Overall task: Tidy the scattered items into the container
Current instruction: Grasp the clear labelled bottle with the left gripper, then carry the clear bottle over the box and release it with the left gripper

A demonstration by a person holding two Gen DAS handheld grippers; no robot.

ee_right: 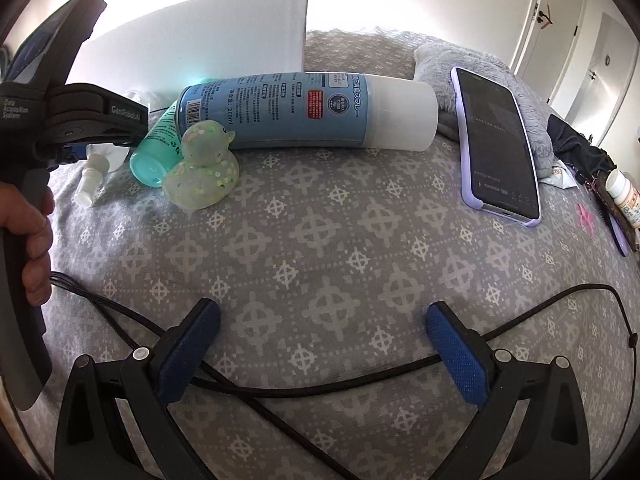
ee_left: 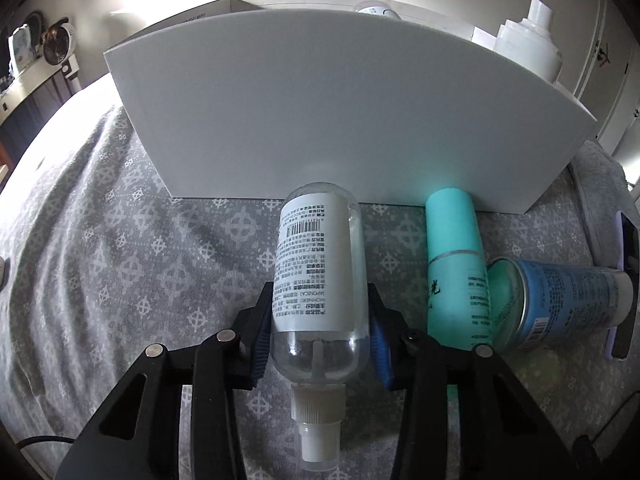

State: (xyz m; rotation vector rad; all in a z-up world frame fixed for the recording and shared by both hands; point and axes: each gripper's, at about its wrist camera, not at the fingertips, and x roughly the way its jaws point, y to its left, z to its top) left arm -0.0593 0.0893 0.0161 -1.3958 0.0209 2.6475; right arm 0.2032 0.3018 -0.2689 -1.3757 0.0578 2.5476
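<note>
My left gripper (ee_left: 318, 330) is shut on a clear spray bottle (ee_left: 320, 276) with a white label, its nozzle pointing back at the camera, just in front of the white box (ee_left: 320, 112). A teal bottle (ee_left: 454, 276) and a blue spray can (ee_left: 560, 304) lie to its right against the box. In the right wrist view my right gripper (ee_right: 322, 340) is open and empty above the bedspread. Beyond it lie the blue spray can (ee_right: 304, 110), the teal bottle (ee_right: 158, 152) and a glittery green duck (ee_right: 202, 166). The left gripper's body shows at far left.
A white pump bottle (ee_left: 530, 42) stands inside the box at its right end. A phone (ee_right: 498, 140) in a lilac case lies on a grey plush cloth (ee_right: 480, 68) at the right. Black cables (ee_right: 320, 388) cross the patterned grey bedspread (ee_right: 320, 240) under my right gripper.
</note>
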